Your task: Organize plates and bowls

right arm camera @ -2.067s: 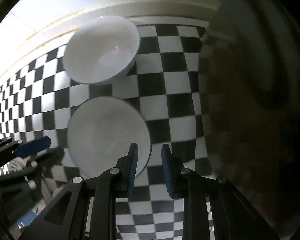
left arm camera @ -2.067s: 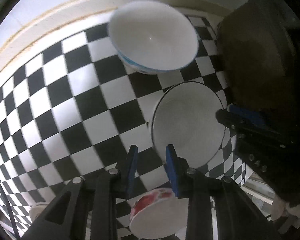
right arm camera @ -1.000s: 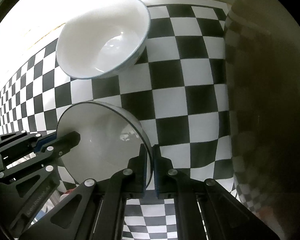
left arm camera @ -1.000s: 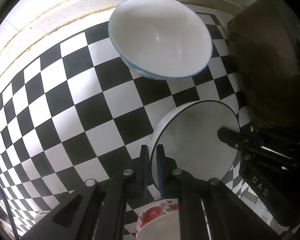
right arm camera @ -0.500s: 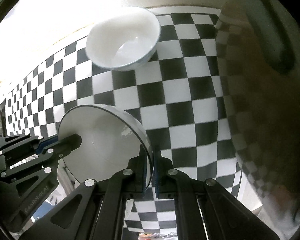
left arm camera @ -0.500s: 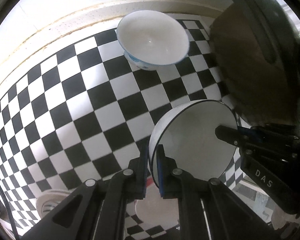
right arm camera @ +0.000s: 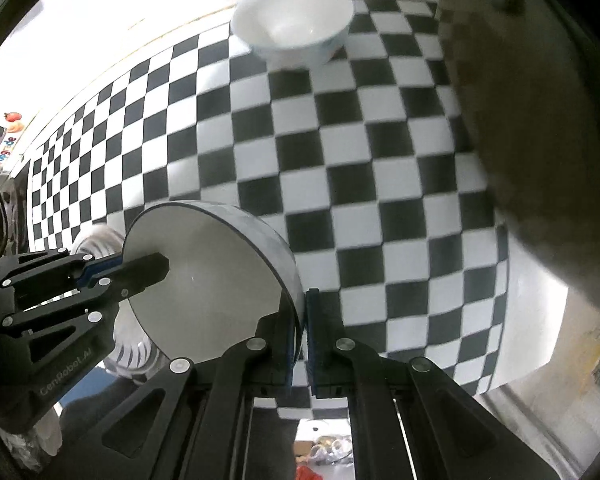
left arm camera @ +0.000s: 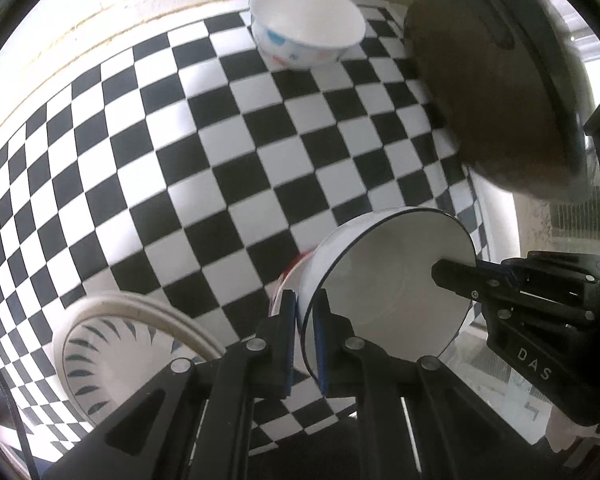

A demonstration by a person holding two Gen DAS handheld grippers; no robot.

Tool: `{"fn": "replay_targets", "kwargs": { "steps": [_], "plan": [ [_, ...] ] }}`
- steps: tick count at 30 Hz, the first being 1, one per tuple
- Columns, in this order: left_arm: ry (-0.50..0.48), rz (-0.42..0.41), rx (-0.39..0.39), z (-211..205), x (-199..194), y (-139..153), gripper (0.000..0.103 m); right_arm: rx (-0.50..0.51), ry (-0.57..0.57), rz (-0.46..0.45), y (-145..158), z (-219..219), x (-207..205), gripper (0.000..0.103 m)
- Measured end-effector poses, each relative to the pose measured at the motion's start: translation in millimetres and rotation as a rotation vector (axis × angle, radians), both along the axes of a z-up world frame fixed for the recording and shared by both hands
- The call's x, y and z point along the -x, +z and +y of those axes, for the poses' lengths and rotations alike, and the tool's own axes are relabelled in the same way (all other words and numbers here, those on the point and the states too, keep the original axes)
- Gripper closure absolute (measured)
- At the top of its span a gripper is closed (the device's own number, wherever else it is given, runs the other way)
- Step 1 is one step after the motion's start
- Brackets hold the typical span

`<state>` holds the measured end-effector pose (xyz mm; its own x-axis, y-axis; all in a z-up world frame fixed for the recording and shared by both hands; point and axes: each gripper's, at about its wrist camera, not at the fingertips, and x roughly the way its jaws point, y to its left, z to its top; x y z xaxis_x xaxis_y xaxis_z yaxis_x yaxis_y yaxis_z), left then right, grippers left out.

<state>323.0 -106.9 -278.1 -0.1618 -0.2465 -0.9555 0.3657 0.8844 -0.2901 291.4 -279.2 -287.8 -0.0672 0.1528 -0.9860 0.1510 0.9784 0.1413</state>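
A white bowl with a dark rim [left arm camera: 388,288] [right arm camera: 204,280] hangs above the checkered tablecloth [left arm camera: 228,168], held from both sides. My left gripper [left arm camera: 305,320] is shut on its near rim, and my right gripper [right arm camera: 303,320] is shut on the opposite rim. Each gripper also shows in the other's view, reaching over the rim. A second white bowl with blue and red marks [left arm camera: 306,42] [right arm camera: 294,20] stands at the table's far edge. A plate with a dark-toothed pattern [left arm camera: 128,356] lies at lower left, and a red-patterned dish edge [left arm camera: 290,276] peeks out behind the held bowl.
A large dark round pan or lid [left arm camera: 496,92] [right arm camera: 540,152] takes up the right side of the table. The table's right edge [right arm camera: 512,320] drops to a floor with clutter below. A pale wall ledge [left arm camera: 100,12] runs along the far side.
Both grippers have lifted the white bowl off the table and carried it back toward the near side. The far bowl looks smaller, and the patterned plate has come into view.
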Motion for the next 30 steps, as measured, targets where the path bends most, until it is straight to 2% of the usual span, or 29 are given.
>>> {"fn": "replay_targets", "kwargs": {
  "steps": [5, 11, 12, 19, 22, 30],
  "plan": [
    [-0.029, 0.024, -0.053, 0, 10, -17, 0.096, -0.021, 0.008, 0.033, -21, 10, 10, 0.097],
    [-0.049, 0.039, -0.082, -5, 17, -32, 0.097, -0.043, 0.007, 0.076, -42, 13, 19, 0.097],
    [-0.054, 0.038, -0.085, -8, 16, -36, 0.096, -0.045, 0.042, 0.098, -45, 13, 19, 0.097],
    [-0.073, 0.016, -0.119, -14, 12, -40, 0.096, -0.042, 0.026, 0.134, -57, 12, 16, 0.097],
    [-0.076, 0.012, -0.126, -13, 11, -40, 0.095, -0.047, 0.007, 0.137, -57, 9, 13, 0.093],
    [-0.085, -0.006, -0.135, -14, 15, -38, 0.095, -0.052, -0.002, 0.126, -54, 7, 12, 0.093]
  ]
}}
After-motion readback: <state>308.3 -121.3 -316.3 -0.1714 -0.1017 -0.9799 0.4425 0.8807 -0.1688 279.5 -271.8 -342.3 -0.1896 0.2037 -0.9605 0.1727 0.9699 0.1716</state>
